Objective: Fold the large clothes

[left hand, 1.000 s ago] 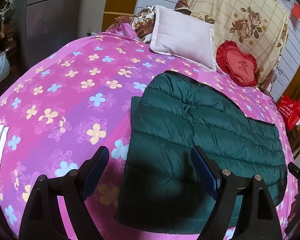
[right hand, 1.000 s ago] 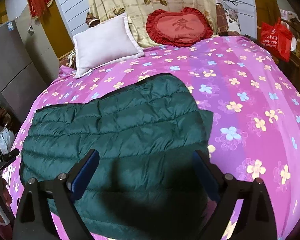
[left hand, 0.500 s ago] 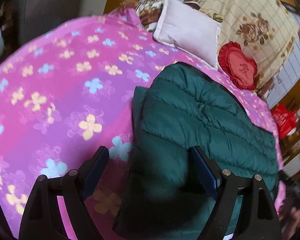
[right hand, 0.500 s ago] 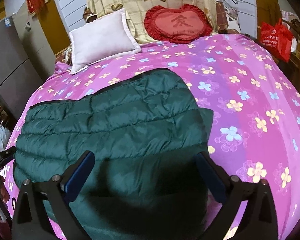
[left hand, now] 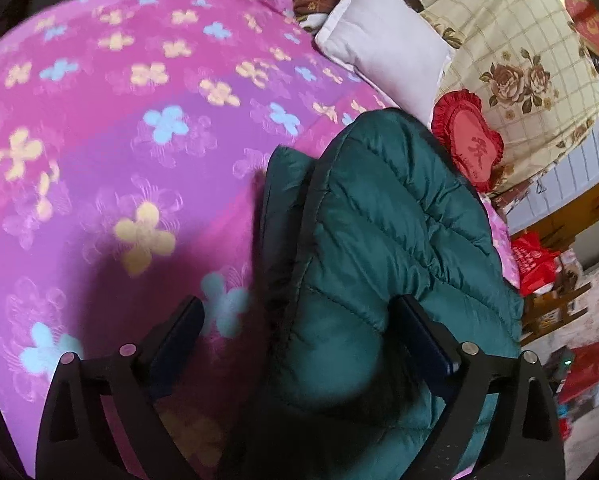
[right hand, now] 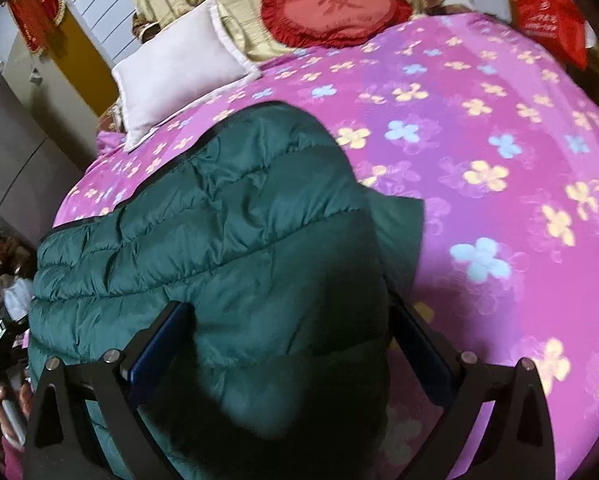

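Left gripper (left hand: 299,328): held wide open, pointed down over the jacket's left end; nothing was clamped, one finger being seen over the bedspread and the other over the padding.
Right gripper (right hand: 291,336): its jaws had just been opening and stood spread to the full above the jacket's right end; the padding was seen between the fingers but was not pinched.
Jacket (right hand: 219,240): a dark green quilted piece, laid folded across the near part of the bed, a lower layer showing past its edge.
Bedspread (right hand: 479,140): pink and purple with flowers, lying under the jacket.
Pillow (right hand: 179,68): white, set at the head of the bed, well apart from the jacket.
Cushion (right hand: 335,8): red, heart-shaped, propped beside the pillow.
Hand (right hand: 3,412): seen in part at the lower left edge of the right view.
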Demonstrator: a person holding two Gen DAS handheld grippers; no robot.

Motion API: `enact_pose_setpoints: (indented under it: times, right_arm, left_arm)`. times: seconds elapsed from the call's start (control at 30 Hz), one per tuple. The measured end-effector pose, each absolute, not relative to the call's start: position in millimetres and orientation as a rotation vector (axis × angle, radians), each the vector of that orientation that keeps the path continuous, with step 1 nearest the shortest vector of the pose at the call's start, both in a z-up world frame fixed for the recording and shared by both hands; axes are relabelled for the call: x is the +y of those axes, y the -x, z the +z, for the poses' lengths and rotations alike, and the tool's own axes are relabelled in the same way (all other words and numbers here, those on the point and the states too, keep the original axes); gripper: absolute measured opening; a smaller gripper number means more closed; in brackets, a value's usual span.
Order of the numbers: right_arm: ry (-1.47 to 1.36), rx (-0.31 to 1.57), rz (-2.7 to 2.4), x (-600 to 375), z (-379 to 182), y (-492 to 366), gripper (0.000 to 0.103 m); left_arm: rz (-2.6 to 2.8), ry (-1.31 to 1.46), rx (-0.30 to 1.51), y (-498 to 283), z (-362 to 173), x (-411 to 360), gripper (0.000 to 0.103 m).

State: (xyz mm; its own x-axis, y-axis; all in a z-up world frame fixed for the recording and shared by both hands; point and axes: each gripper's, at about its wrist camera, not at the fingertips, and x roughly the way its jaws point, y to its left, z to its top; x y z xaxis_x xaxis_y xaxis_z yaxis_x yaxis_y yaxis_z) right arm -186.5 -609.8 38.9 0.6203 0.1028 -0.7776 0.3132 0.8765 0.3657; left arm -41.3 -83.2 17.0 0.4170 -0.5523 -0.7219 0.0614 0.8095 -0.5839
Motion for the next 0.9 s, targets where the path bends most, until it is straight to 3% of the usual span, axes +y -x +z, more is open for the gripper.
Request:
enact_pose_setpoints:
  times: [0.43,0.47,0.5,0.53,0.77,0.9]
  right_arm:
    - [-0.529,0.930,0.021,-621,23,169,0.103]
    - [-0.528,0.926,0.018,-621,23,169,0.103]
    - [-0.524,0.912,0.008,-619,23,170,0.103]
    - [-0.521,0.900,0.001,-617,23,171,0.102]
    - [-0.506,0.849,-0.001,-600,40,187,0.052]
    - [-0.514,0.823,0.006,-597,57,201,0.037]
  left_arm:
    - [-0.479,0.517,1.057,40,13,-91,0.081]
    - [-0.516,0.520,1.069,41,12,-95,0.071]
    - [-0.550,0.535,1.083,41,10,-97,0.052]
    - [-0.582,0.569,1.097,43,8,-98,0.049]
    - [-0.603,0.528,1.048,55,23,-100,0.023]
    - [-0.626,0.538,1.040,63,33,-96,0.014]
